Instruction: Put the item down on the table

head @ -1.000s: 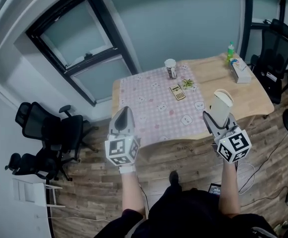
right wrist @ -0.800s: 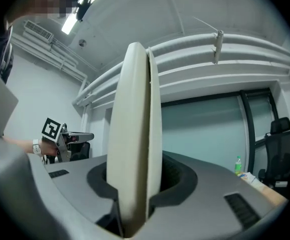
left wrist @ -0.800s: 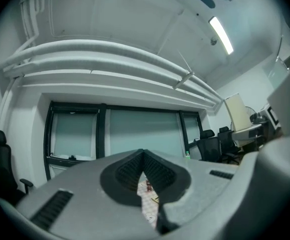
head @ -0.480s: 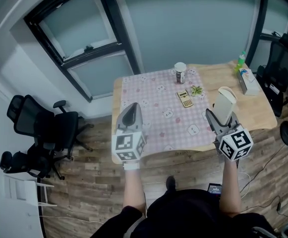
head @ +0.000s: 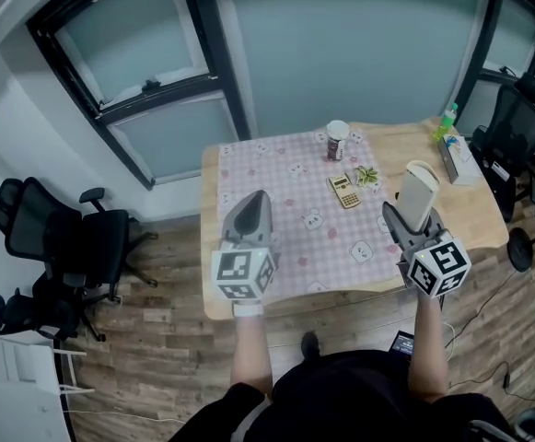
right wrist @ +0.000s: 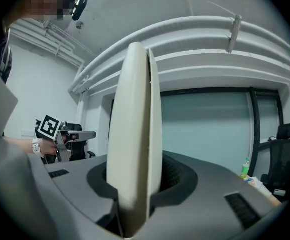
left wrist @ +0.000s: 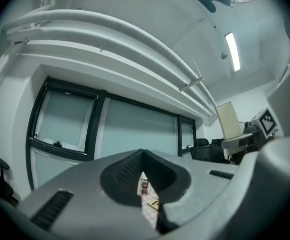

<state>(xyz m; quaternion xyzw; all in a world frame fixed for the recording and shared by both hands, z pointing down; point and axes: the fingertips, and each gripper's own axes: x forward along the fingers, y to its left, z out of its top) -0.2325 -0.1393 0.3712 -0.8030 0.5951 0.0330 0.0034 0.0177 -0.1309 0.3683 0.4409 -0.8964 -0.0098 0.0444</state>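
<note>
Item (head: 416,190), cream and flat, upright in the right tool (head: 407,226) (jaws clamped on its lower end), held in the air over the table's (head: 483,215) near edge toward the right corner, left tool (head: 253,203) pinched shut and empty over the same edge, calculator (head: 343,191) mid-table.

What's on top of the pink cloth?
A cup, a calculator and a small green sprig sit on the pink cloth. The left gripper hides part of the cloth's near side, so anything there cannot be seen.
</note>
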